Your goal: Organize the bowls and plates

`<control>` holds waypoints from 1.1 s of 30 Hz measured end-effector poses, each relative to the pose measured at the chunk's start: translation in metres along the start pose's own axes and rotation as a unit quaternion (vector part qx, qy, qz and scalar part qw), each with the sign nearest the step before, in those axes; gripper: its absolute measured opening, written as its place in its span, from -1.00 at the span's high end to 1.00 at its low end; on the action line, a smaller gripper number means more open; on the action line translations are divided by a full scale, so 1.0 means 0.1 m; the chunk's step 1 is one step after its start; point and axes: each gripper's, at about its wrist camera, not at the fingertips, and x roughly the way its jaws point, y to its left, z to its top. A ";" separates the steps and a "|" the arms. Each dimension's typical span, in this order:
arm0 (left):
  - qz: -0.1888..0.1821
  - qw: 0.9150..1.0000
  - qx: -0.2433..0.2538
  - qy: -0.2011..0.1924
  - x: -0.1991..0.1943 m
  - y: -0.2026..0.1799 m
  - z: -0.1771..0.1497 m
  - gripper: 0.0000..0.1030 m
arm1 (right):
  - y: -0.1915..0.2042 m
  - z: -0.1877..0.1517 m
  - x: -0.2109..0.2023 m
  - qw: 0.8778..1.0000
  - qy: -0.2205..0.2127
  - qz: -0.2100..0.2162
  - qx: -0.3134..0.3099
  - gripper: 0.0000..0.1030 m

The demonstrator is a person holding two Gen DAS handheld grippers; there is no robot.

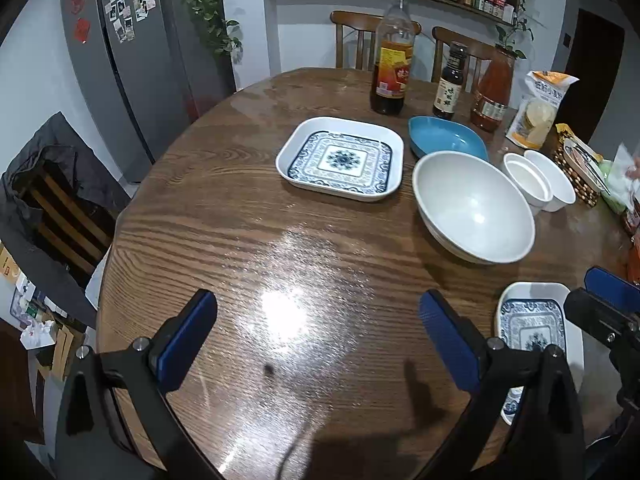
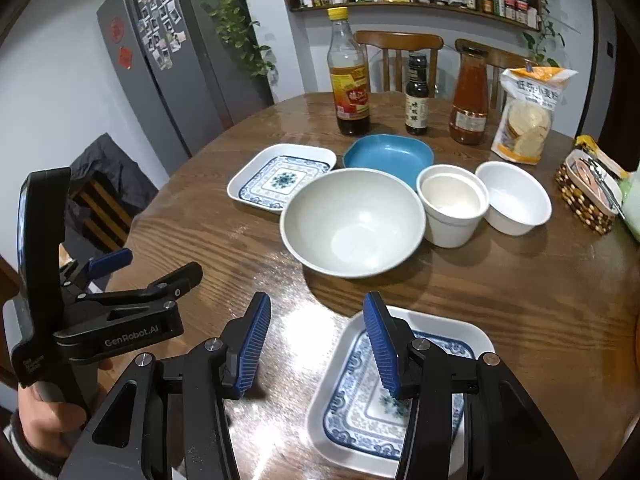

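Right hand-held gripper (image 2: 318, 344), jaws apart, straddles the near plate's (image 2: 440, 330) left rim on the desk (image 2: 520, 280); left hand-held gripper (image 1: 318, 334) hangs open, empty. A square, firm rim pinch seems best.

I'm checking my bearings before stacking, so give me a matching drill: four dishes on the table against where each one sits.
Things:
1. near patterned plate
2. far patterned plate
3. blue dish
4. large white bowl

Places:
A. just in front of the bottles
B. under the right claw
C. left of the blue dish
D. centre, beside the small white bowls

Pairs: 1-B, 2-C, 3-A, 4-D
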 end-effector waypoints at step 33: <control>-0.041 0.998 0.002 0.038 1.25 0.65 1.28 -0.96 | 0.11 1.53 1.94 0.986 0.152 -0.012 0.064 0.04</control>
